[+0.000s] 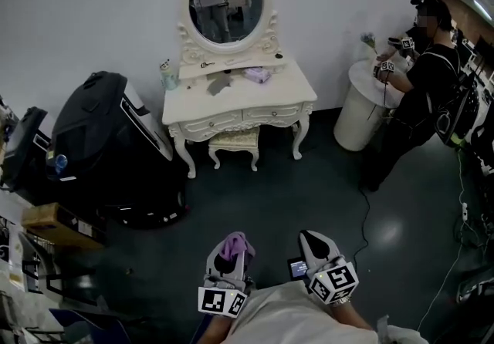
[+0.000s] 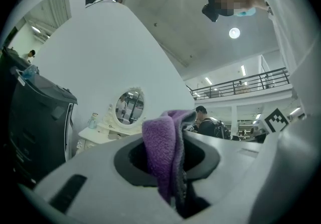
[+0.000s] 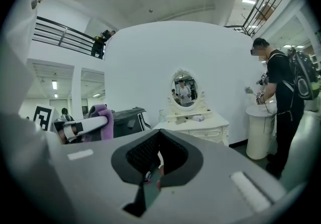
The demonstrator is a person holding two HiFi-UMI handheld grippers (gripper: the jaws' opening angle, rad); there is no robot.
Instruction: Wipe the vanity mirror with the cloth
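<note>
The white vanity table stands against the far wall with its oval mirror upright on top. Both grippers are low at the frame's bottom, well short of the vanity. My left gripper is shut on a purple cloth, which bunches out between the jaws. My right gripper is shut with nothing in it. The mirror shows small and distant in the left gripper view. In the right gripper view the mirror sits ahead and the cloth at left.
A large black case stands left of the vanity, a small stool beneath it. A person works at a round white stand on the right. A bottle and a grey rag lie on the vanity. Cables cross the floor.
</note>
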